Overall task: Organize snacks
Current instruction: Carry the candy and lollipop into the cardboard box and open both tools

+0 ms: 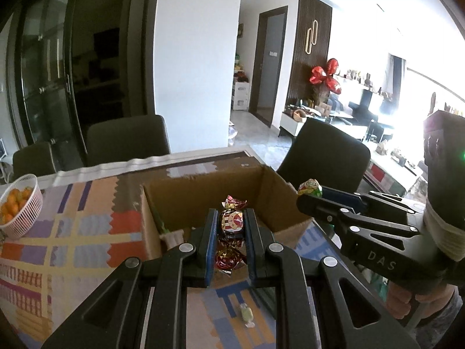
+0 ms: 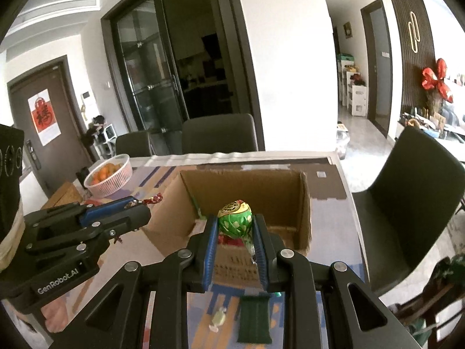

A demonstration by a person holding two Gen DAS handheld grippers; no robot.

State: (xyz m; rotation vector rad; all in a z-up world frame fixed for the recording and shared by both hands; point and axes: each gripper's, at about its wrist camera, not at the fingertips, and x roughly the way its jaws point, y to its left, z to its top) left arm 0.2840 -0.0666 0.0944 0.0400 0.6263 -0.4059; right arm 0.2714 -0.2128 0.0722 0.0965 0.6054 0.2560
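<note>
We find both tongs loaded just short of the cardboard box (image 1: pixel 203 192): the left gripper (image 1: pixel 231 226) pinches a red-and-gold wrapped candy (image 1: pixel 231 222), long axis along its fingers; the right gripper (image 2: pixel 236 229) pinches a green foil-wrapped candy (image 2: pixel 234 218). The box's open mouth lies directly ahead of both, neither clearly nearer.

The cardboard box (image 2: pixel 247 186) is open on top; its walls bar the sides, with chairs (image 2: pixel 219 133) behind.

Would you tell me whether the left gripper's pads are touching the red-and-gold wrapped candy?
Touching. The left wrist view shows the left gripper with both blue pads pressed against the red-and-gold candy.
</note>
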